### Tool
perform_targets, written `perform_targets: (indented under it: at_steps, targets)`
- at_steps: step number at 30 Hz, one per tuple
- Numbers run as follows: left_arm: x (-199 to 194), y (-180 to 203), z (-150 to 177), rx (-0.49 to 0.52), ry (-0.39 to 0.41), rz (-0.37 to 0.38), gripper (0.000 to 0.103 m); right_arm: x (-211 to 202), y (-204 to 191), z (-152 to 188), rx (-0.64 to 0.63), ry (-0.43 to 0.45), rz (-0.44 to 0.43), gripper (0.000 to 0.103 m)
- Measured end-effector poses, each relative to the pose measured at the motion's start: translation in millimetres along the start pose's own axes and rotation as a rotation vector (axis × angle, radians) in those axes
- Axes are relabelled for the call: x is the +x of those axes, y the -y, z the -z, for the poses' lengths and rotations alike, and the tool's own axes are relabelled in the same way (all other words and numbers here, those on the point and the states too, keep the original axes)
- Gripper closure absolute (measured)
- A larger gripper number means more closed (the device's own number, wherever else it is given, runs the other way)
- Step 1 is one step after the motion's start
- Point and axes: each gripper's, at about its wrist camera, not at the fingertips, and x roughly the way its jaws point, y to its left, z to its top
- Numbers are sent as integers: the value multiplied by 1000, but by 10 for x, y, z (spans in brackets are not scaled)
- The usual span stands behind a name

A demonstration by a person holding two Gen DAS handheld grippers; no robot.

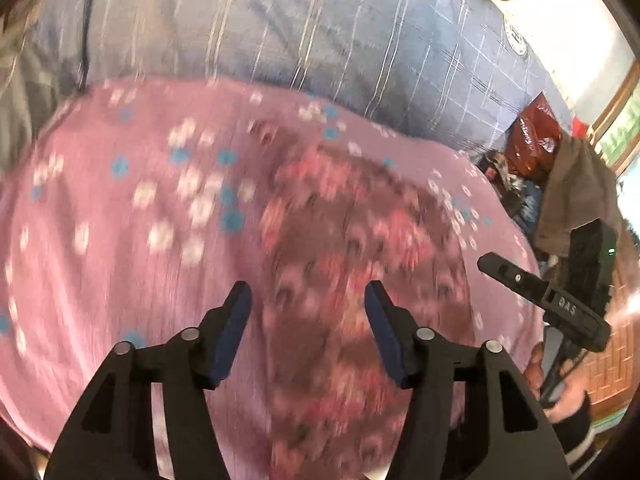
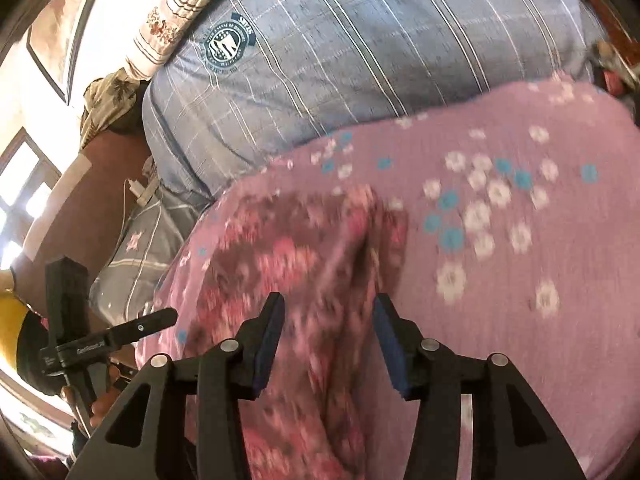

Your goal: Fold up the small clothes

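A small garment (image 1: 352, 264) with a dark red and pink flower print lies on a pink sheet (image 1: 120, 240) on the bed. It also shows in the right wrist view (image 2: 304, 272), bunched with a raised fold. My left gripper (image 1: 308, 304) is open and empty above the garment. My right gripper (image 2: 328, 316) is open and empty above the garment's near part. The right gripper shows at the right edge of the left wrist view (image 1: 540, 292). The left gripper shows at the left edge of the right wrist view (image 2: 120, 332). Both views are blurred by motion.
A blue striped quilt (image 1: 320, 32) lies behind the pink sheet, with a round crest (image 2: 226, 46). A red bag (image 1: 536, 136) and a brown cloth (image 1: 576, 188) sit by the bed's right side. A window (image 2: 24, 184) and a white charger cable (image 2: 136, 192) are at left.
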Motion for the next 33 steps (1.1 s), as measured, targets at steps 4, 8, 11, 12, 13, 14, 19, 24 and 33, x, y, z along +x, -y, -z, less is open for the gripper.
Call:
perform_targets:
  at_steps: [4, 8, 11, 12, 13, 14, 19, 24, 33]
  targets:
    - [429, 141, -256, 47, -40, -59, 45, 326, -112, -134, -83, -3, 50, 84]
    - [1004, 30, -320, 41, -119, -188, 28, 763, 80, -134, -121, -59, 177, 95]
    - [927, -197, -385, -68, -160, -90, 29, 687, 210, -187, -50, -54, 114, 94]
    - [853, -233, -398, -73, -157, -83, 30, 618, 185, -195, -55, -51, 114, 86]
    - [732, -246, -388, -64, -140, -93, 30, 516, 136, -188, -72, -45, 107, 86]
    - [580, -248, -355, -37, -111, -103, 30, 407, 76, -160, -98, -46, 76, 86]
    - [278, -153, 102, 95, -78, -140, 25, 130, -194, 214, -262, -81, 8, 73]
    - [530, -136, 301, 108, -90, -212, 12, 311, -123, 543, -267, -97, 125, 63]
    - [299, -7, 655, 221, -67, -259, 10, 61, -75, 839, -297, -127, 243, 35]
